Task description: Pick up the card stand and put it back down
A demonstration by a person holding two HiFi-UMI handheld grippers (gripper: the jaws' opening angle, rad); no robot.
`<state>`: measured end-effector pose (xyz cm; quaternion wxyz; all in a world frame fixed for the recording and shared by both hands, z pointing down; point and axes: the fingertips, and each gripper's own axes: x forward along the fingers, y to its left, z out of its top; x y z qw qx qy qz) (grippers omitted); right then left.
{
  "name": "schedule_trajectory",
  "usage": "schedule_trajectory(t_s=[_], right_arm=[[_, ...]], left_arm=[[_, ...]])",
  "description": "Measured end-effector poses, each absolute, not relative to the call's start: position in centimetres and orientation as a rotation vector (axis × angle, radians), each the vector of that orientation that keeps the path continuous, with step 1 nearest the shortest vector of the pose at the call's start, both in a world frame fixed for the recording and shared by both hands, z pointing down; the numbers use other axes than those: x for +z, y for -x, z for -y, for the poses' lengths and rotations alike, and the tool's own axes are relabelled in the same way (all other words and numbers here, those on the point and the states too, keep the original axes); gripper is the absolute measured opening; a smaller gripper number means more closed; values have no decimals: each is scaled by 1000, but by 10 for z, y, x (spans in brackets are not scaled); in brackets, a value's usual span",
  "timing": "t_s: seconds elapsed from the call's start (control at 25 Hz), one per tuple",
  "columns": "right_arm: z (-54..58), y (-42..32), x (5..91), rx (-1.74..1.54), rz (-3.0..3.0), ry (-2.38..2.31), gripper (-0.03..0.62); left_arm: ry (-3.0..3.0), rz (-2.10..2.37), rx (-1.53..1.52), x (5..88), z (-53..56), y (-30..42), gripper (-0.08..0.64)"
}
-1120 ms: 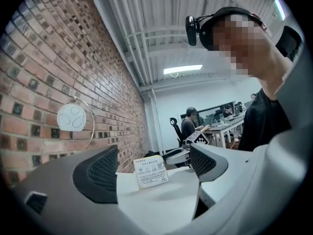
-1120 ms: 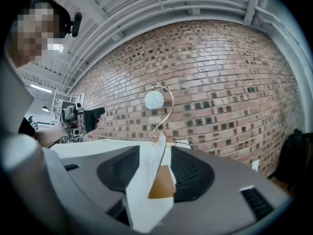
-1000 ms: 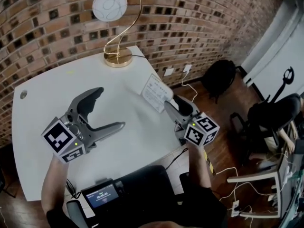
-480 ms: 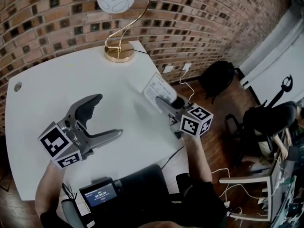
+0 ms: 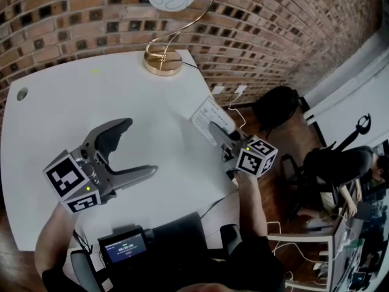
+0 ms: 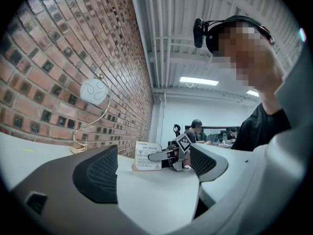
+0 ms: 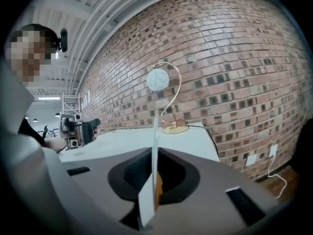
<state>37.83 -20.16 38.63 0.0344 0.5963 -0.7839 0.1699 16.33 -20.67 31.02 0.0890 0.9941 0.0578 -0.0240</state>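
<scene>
Right tongs just closed on card stand.

A brick wall fills the top of the head view, with white sockets low on it. Below it, a white table takes up the left, with a gold-based lamp at its upper edge. At right, a black chair stands on a wooden floor. In the left gripper view, a ceiling light glows at centre.
</scene>
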Motion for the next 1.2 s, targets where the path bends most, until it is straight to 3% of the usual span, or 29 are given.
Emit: schedule_trajectory(t_s=[0.32,0.84,1.2], right_arm=[[206,-369,360,587,2580,-1807,31],[240,-328,261,296,2742,-1651,31],[266,-304,244,277,2810,-1538,31]], left_arm=[[-2950,-157,-109,305,212,-154,454],[-2899,-97,-212,290,229,-137,454],[-2893,-41,-262,283,241,-126,454]])
